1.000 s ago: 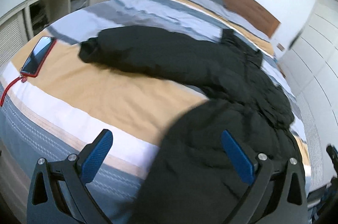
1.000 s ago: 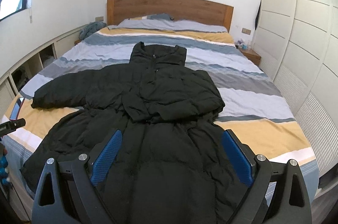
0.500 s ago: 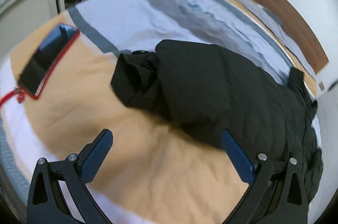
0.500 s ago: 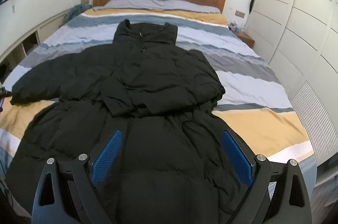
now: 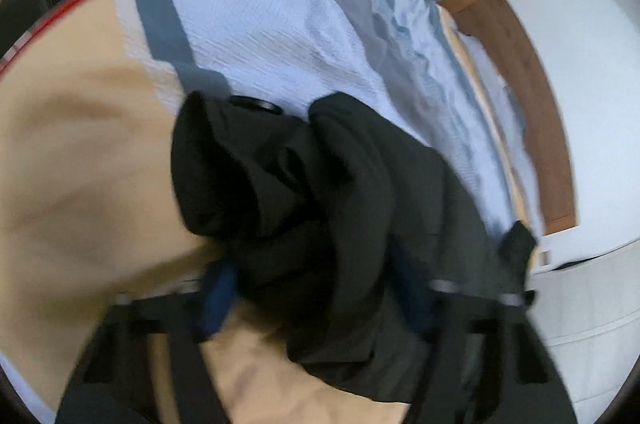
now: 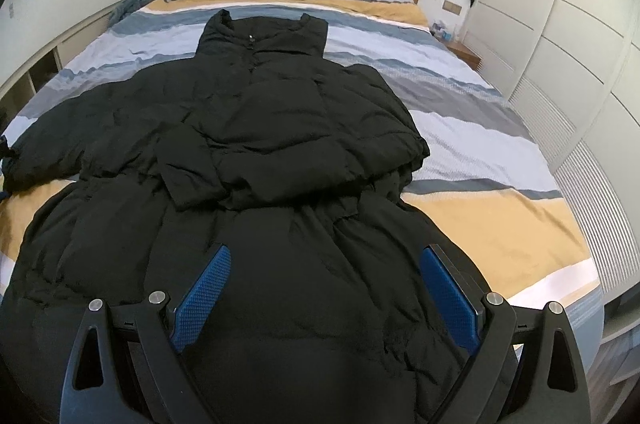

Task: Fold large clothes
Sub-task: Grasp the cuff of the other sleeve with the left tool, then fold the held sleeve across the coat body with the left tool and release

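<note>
Evidently bulky, soft and compressible, the black padded coat (image 6: 256,159) lies spread on the bed (image 6: 500,207) beneath the open right gripper (image 6: 324,300), its sleeve cuff (image 5: 248,175) bunched between the left gripper (image 5: 316,304) jaws, closure indiscernible; grasp cuff fabric.

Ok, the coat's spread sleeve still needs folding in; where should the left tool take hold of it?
At the cuff end of the sleeve, coming in from the bed's side edge. It lies free on the bedspread, bunched thick enough to pinch, and the left tool already straddles it.
</note>
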Available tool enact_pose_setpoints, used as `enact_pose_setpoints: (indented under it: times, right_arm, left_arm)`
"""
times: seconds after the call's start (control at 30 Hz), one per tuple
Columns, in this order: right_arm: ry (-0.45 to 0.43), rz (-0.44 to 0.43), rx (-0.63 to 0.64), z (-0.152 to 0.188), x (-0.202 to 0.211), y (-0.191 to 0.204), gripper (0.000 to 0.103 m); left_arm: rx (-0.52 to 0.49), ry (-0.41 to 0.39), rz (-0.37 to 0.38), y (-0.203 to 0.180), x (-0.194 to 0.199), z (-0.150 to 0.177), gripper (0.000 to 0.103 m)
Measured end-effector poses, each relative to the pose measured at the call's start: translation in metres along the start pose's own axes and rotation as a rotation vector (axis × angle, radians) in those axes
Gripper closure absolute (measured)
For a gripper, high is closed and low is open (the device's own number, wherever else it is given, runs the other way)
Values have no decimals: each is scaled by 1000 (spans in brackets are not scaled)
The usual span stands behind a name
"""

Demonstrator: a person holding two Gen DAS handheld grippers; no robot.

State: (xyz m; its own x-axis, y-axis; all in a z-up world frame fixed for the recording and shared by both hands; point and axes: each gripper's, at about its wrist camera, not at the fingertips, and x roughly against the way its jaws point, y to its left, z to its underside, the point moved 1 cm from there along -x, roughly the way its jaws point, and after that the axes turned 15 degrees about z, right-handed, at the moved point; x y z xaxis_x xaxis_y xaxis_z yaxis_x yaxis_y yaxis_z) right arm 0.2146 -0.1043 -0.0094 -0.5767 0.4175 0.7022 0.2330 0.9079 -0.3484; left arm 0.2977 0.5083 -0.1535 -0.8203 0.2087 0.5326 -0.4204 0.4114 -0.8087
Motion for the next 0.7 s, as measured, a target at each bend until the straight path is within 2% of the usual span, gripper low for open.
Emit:
enact_pose_setpoints:
  times: [0.07, 0.17, 0.5, 0.7]
  right_arm:
    - [5, -2, -7, 2, -2, -3, 9]
    - [3, -2, -15, 3, -1, -9, 9]
    - [-47, -24, -85, 4, 17, -44, 9]
    - [-81, -30, -124, 14, 33, -73, 9]
  left_arm:
    - [-9, -5, 19, -5, 0, 1, 73]
    - [-33, -17, 28, -16, 4, 4, 80]
    - [-235, -27, 9, -95, 38, 24, 81]
    - [-380, -13, 43, -165, 58, 59, 82]
